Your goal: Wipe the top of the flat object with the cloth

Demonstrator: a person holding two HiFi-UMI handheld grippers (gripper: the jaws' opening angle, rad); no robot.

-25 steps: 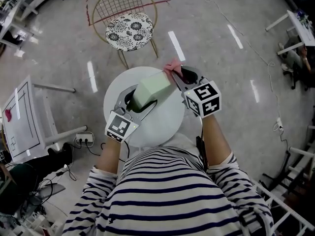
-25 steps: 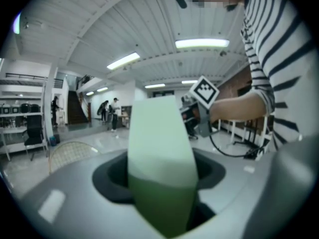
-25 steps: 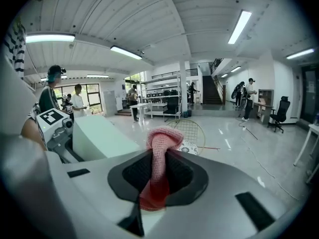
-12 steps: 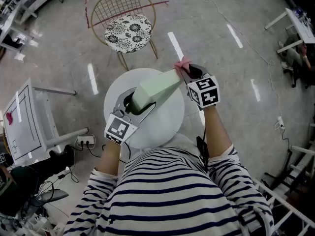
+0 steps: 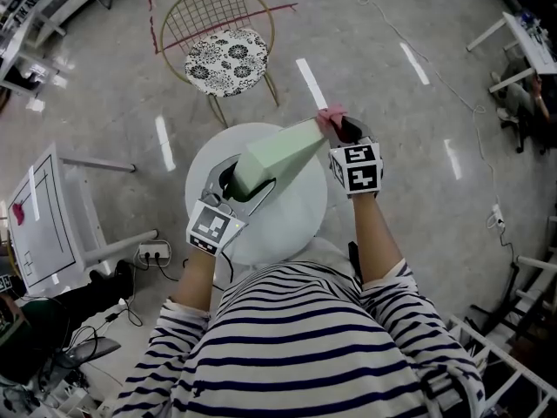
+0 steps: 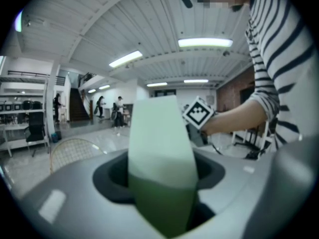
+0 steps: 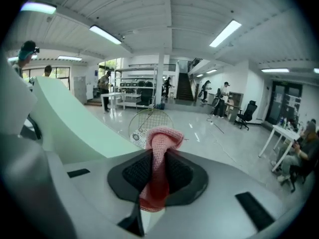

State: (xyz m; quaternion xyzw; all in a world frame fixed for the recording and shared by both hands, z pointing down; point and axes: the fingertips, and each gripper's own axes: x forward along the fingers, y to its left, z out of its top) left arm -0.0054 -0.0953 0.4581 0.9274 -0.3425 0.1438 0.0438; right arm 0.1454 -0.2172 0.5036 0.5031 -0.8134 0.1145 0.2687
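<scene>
Pink cloth (image 7: 160,156) – coarse open mesh weave; pale green flat object (image 5: 277,153) – smooth, matt.

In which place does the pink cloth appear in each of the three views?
Head view: pink cloth at upper centre, at the far tip of the green flat object, just ahead of the right gripper.
Left gripper view: not visible.
Right gripper view: lower centre, pinched between the jaws.
Shared landmark: the green flat object, seen in all three views.
</scene>
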